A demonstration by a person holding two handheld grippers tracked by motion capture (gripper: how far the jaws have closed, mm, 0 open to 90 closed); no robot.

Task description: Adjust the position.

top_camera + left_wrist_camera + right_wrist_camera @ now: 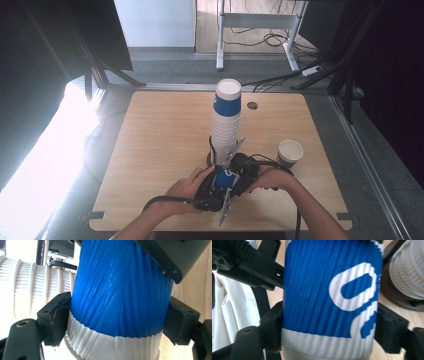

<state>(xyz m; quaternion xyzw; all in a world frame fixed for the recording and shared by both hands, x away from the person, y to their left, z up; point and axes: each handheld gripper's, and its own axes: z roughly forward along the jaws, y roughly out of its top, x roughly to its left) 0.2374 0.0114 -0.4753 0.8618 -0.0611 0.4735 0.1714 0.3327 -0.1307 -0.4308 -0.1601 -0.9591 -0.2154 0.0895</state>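
Near the person's edge of the tabletop point(150, 130), both hands are meeting around one blue and white paper cup point(223, 180). The left gripper point(117, 315) is pinching this cup, with one jaw pressing on each side of its ribbed wall. The right gripper point(329, 325) is pinching the same cup too, its jaws touching both sides where the white marking is printed. It seems that the cup is being held just above the wood, between the two hands, and not standing on it.

Just behind the grippers, a tall stack of cups point(226, 125) is standing upright on a dark round base. To the right of it, a single cup point(290, 152) is standing alone with its mouth up.

I am judging that the step in hand is separating one cup taken from the stack, or passing it between the grippers. The next move is asking for one gripper to let go while the other is keeping a gentle hold, because the thin wall can crush easily.
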